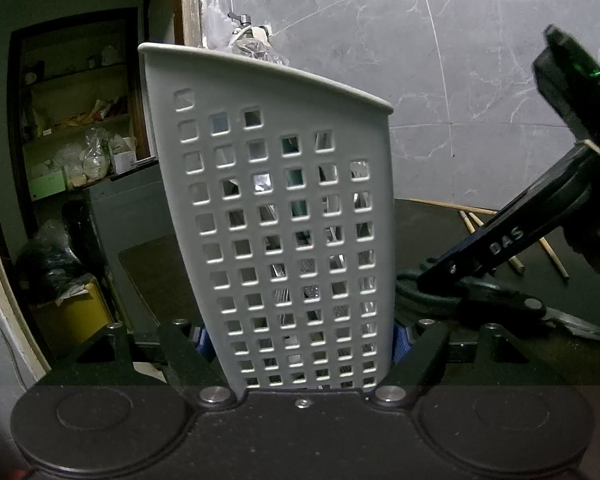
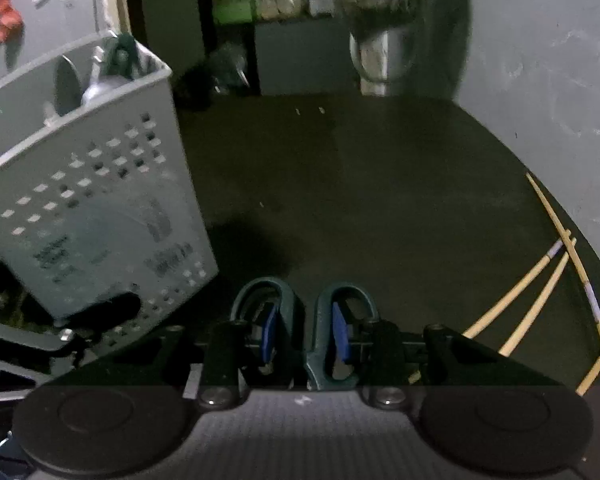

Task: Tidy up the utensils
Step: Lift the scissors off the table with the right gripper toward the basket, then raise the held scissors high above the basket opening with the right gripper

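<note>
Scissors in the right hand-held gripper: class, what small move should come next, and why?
Probably lift the scissors toward the open top of the utensil holder. The right hand-held gripper is shut on their dark green handles low at the counter, while the left hand-held gripper clamps the holder.

A dark tabletop (image 2: 380, 184) carries everything. A grey perforated utensil caddy (image 1: 276, 220) stands on it at the left, with utensils showing through its square holes and over its rim. Scissors (image 2: 304, 320) with dark green handles lie on the surface near the front edge, just right of the caddy. Several thin wooden chopsticks (image 2: 540, 280) lie scattered and crossing one another along the far right edge, well apart from the caddy.
</note>
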Demonstrator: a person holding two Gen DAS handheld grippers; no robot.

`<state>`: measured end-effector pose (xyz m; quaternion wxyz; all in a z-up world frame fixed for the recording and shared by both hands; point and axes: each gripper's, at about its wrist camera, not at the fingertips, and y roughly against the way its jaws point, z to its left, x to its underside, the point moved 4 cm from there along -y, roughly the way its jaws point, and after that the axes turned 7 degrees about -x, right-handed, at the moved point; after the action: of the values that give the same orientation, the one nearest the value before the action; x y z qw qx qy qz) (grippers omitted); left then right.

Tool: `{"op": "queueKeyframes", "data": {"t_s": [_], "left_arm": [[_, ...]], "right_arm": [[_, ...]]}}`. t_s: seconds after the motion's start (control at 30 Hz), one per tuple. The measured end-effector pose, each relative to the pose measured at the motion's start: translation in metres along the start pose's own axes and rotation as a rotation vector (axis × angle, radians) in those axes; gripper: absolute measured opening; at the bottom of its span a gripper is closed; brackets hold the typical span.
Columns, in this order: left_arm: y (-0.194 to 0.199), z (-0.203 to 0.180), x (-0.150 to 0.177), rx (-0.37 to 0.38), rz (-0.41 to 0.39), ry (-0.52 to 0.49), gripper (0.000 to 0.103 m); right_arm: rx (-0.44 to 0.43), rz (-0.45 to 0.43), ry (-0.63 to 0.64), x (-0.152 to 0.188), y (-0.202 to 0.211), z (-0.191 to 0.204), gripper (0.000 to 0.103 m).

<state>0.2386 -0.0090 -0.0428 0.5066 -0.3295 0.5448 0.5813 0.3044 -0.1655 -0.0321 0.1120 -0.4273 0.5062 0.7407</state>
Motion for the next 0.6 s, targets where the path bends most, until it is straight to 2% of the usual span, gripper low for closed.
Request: {"op": "queueKeyframes", "data": {"t_s": [0.13, 0.3, 0.6], "left_arm": [[-0.001, -0.001, -0.001, -0.003, 0.003, -0.004, 0.078], [-0.004, -0.003, -0.002, -0.008, 0.006, -0.010, 0.078], [-0.005, -0.008, -0.002, -0.015, 0.010, -0.019, 0.078]], "right_arm": [[-0.027, -0.088, -0.016, 0.002, 0.016, -0.001, 0.033], [-0.065, -0.261, -0.053, 0.001, 0.048, -0.006, 0.033], [-0.085, -0.699, 0.033, 0.007, 0.105, 0.006, 0.033]]}}
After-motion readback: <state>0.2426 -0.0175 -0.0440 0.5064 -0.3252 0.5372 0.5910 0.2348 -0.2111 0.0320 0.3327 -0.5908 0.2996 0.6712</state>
